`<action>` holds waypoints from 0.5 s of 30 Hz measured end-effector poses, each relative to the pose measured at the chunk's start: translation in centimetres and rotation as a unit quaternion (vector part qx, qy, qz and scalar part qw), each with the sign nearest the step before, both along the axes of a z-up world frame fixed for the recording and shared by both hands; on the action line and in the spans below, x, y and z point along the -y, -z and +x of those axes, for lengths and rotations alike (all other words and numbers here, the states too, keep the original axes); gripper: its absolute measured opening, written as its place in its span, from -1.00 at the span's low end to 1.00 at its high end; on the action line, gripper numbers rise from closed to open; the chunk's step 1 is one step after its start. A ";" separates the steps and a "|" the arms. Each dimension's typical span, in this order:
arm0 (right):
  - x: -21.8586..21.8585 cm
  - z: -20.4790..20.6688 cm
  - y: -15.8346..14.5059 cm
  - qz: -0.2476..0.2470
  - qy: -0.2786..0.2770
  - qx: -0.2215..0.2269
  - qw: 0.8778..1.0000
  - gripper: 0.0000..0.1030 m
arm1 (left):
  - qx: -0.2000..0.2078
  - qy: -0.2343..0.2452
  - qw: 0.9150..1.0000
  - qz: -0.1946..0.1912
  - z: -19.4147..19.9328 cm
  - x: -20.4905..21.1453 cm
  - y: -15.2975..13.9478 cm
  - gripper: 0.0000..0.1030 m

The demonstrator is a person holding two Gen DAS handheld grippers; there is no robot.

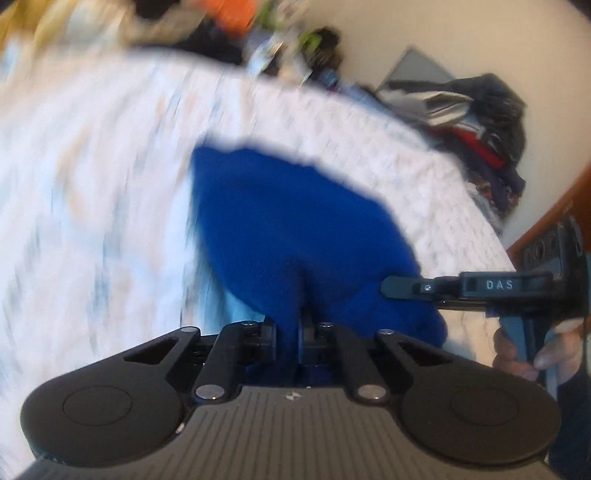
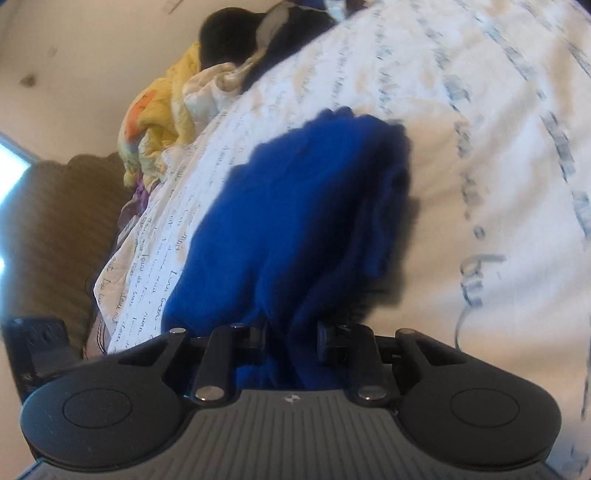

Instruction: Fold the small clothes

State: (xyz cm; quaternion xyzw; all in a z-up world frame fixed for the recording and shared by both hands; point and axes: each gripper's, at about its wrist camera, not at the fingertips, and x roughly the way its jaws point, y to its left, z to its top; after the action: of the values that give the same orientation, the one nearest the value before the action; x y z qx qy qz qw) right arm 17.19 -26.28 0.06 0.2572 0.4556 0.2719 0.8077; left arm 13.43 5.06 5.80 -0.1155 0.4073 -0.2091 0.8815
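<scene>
A bright blue garment hangs over the white printed bedsheet. My left gripper is shut on the blue garment, whose cloth runs between the jaws and hides the fingertips. In the left wrist view my right gripper comes in from the right, its fingers pressed into the same cloth. In the right wrist view the blue garment is bunched in folds and my right gripper is shut on it. The bedsheet lies behind.
A pile of dark and red clothes lies at the far right of the bed. A yellow crumpled cloth and dark clothes sit at the bed's far edge. A brown headboard stands left.
</scene>
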 end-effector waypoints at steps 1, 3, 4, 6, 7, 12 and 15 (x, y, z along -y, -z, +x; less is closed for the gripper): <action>0.1 0.1 -1.2 0.004 0.001 0.016 1.000 -0.65 | 0.016 0.004 1.000 -0.001 -0.1 0.1 -1.5 -0.83; 0.3 -0.4 -4.3 0.012 -0.001 0.053 0.999 -0.66 | 0.048 0.020 0.999 -0.007 -1.1 0.1 -4.4 -0.83; 0.5 -1.2 -5.7 0.014 -0.006 0.068 0.998 -0.66 | 0.056 0.031 0.998 -0.012 -2.4 0.1 -5.5 -0.83; 1.0 -3.8 -7.5 0.013 -0.021 0.086 0.996 -0.66 | 0.069 0.060 0.996 -0.018 -5.7 -0.2 -6.4 -0.83; 1.2 -5.7 -7.9 0.010 -0.029 0.091 0.995 -0.66 | 0.073 0.074 0.994 -0.017 -7.7 -0.3 -6.0 -0.80; 3.2 -12.3 -2.2 -0.002 -0.017 0.008 1.000 -0.05 | 0.008 0.086 0.994 0.063 -12.9 -1.2 2.2 -0.24; 6.4 -11.7 -0.5 -0.015 0.079 -0.014 0.997 -0.01 | 0.002 0.041 0.998 0.047 -10.9 -2.9 2.5 0.09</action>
State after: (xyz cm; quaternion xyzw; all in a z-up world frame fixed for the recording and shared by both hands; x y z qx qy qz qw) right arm 5.53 -32.69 0.54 0.2843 0.4490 0.1966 0.8240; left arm 2.51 7.95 3.32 -0.0564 0.4197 -0.2258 0.8773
